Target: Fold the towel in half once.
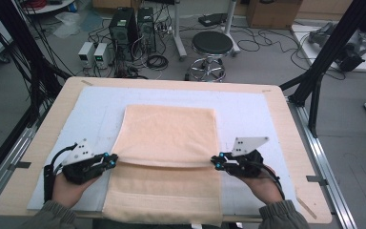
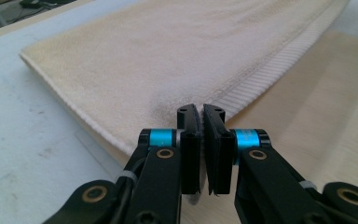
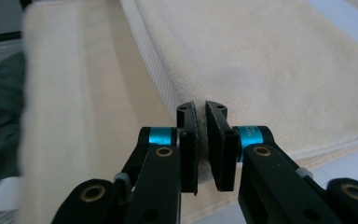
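Left gripper (image 1: 113, 159) pinches the towel (image 1: 169, 138) at its left edge, jaws pressed together on the cloth; right gripper (image 1: 215, 160) does the same at the right edge. Between them the folded edge lifts off the lower layer, the rest flat on the table (image 1: 286, 119) beyond the jaws

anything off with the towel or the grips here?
Nothing stands out. The peach towel lies straight on the pale blue mat, its near end hanging over the table edge. The left gripper and right gripper are each shut on a corner of the upper layer, at matching height.
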`<state>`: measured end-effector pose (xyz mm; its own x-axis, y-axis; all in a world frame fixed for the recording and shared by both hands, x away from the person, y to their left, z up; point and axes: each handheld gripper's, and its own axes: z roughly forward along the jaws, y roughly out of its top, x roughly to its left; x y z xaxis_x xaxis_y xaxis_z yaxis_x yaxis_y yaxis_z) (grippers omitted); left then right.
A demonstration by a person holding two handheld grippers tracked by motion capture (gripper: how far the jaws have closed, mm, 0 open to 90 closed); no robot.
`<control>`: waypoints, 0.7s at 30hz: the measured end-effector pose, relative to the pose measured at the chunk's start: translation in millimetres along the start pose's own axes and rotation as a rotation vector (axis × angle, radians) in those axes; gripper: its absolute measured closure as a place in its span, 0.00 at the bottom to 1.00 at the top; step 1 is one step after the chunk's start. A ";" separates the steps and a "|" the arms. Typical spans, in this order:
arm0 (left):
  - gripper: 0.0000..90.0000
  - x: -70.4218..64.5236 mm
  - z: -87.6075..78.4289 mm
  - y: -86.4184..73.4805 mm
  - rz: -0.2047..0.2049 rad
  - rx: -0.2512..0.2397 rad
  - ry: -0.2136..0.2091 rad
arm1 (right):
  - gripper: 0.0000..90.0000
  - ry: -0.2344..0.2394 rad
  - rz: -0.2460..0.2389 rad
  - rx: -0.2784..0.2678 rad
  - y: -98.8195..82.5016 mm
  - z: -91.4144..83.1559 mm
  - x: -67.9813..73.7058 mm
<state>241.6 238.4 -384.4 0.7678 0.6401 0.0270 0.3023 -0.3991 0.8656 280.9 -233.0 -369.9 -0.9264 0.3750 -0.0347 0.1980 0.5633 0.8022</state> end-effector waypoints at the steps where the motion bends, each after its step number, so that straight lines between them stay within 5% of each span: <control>1: 0.94 -9.7 -9.3 -0.1 0.023 -0.002 -0.016 | 0.93 0.016 -0.008 -0.004 1.5 -7.9 8.0; 5: 0.92 -46.6 -42.7 -6.3 0.084 0.022 -0.125 | 0.90 0.116 -0.054 0.001 -1.7 -36.2 45.3; 9: 0.75 -56.7 -49.8 -12.1 0.107 0.040 -0.142 | 0.74 0.207 -0.012 -0.019 -12.3 -44.7 59.3; 13: 0.69 -43.9 -37.1 -13.4 0.086 0.046 -0.099 | 0.69 0.194 0.013 -0.027 -16.2 -33.8 48.7; 21: 0.60 -15.6 -4.5 -15.9 0.014 0.014 -0.038 | 0.61 0.089 0.089 -0.022 -22.2 1.3 8.3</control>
<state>222.2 237.7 -396.3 0.7928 0.6092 0.0198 0.2993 -0.4173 0.8581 269.3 -241.5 -388.8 -0.9305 0.3553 0.0895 0.2746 0.5143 0.8125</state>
